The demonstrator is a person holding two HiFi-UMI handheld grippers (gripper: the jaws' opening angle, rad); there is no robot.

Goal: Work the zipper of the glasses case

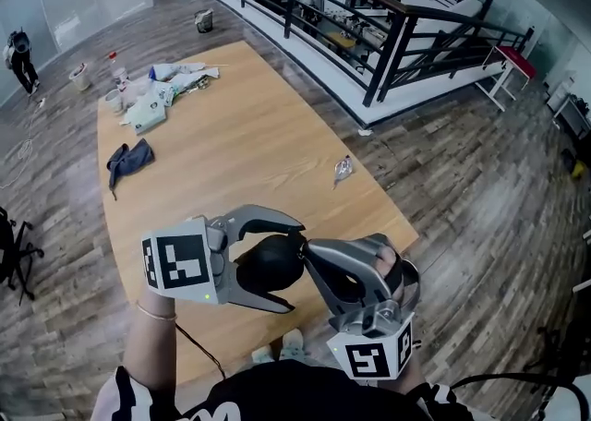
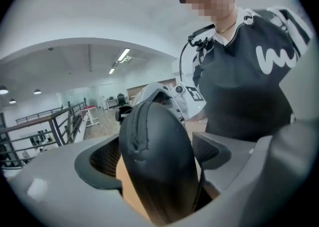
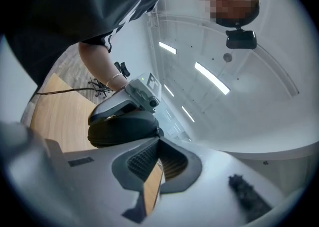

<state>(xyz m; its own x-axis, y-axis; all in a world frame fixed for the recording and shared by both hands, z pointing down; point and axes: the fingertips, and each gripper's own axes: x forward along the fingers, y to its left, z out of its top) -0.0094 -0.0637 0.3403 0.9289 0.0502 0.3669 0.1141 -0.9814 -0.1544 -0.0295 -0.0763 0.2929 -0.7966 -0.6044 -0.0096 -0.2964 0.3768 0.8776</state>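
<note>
The glasses case [image 1: 266, 267], black and rounded, sat over the near end of the wooden worktop [image 1: 240, 142], between the person's two tools. I couldn't tell whether it touched the wood. The left tongs [image 1: 293, 266] stood wide open around its body, one jaw above and one below. In the left gripper view the case stood on edge between the ribbed pads, close to one pad, with a dark gap at the other, so nothing was being squeezed. The zip [image 2: 133, 130] ran up along the curved edge of the case in that view.

The right tongs [image 1: 307, 246] came in from the other side. Their jaws were closed to a point on the end of the case, where a small dark nub showed at the tips in the right gripper view. The square-marked cubes of both tools faced up towards the person's head.

Farther along the worktop lay a crumpled blue cloth [image 1: 129, 159], and a small clear wrapper [image 1: 343, 170] lay near the right edge. A heap of bags and bottles [image 1: 157, 91] was at the far end. A black railing [image 1: 369, 31] ran behind the worktop.
</note>
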